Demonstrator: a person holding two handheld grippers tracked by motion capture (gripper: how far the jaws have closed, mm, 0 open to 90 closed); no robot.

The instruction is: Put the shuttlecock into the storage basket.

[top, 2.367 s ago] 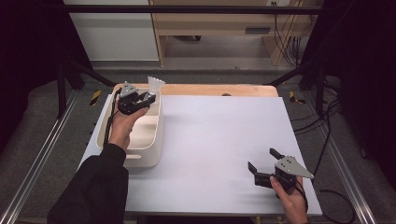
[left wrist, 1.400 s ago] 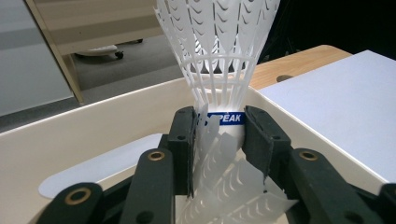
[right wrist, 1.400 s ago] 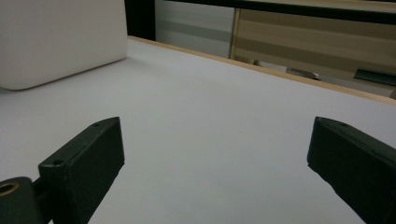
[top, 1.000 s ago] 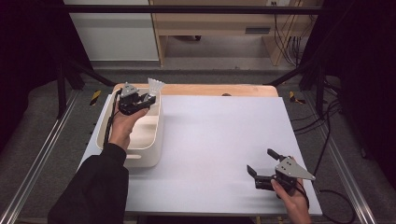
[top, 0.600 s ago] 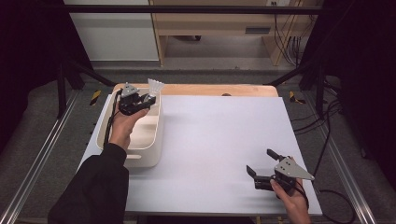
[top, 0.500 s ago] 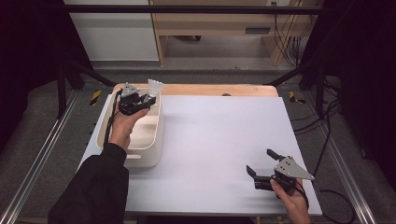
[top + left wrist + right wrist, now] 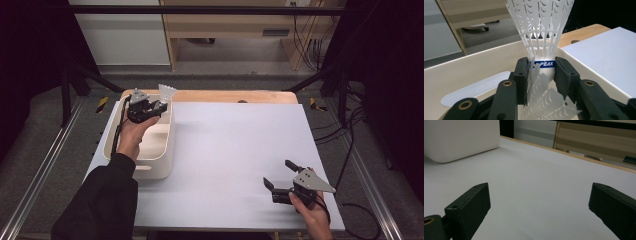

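A white plastic shuttlecock (image 7: pixel 166 92) with a blue band stands skirt-up in my left gripper (image 7: pixel 159 105), over the far end of a cream bin (image 7: pixel 156 172) at the table's left. In the left gripper view the jaws are shut on the shuttlecock (image 7: pixel 541 37) at its band and cork, and my left gripper (image 7: pixel 541 72) hangs inside the bin (image 7: pixel 474 67). A second white skirt (image 7: pixel 547 100) lies below the jaws. My right gripper (image 7: pixel 278 173) rests open near the front right, nothing between its jaws (image 7: pixel 539 200).
A white sheet (image 7: pixel 235 140) covers the table, with a wooden strip (image 7: pixel 225 96) bare along the far edge. The bin's outer wall (image 7: pixel 459 137) shows far left in the right gripper view. Cables (image 7: pixel 350 130) trail off the right side.
The right gripper has drifted slightly toward the table's front edge. The left gripper and its shuttlecock have held still over the bin.
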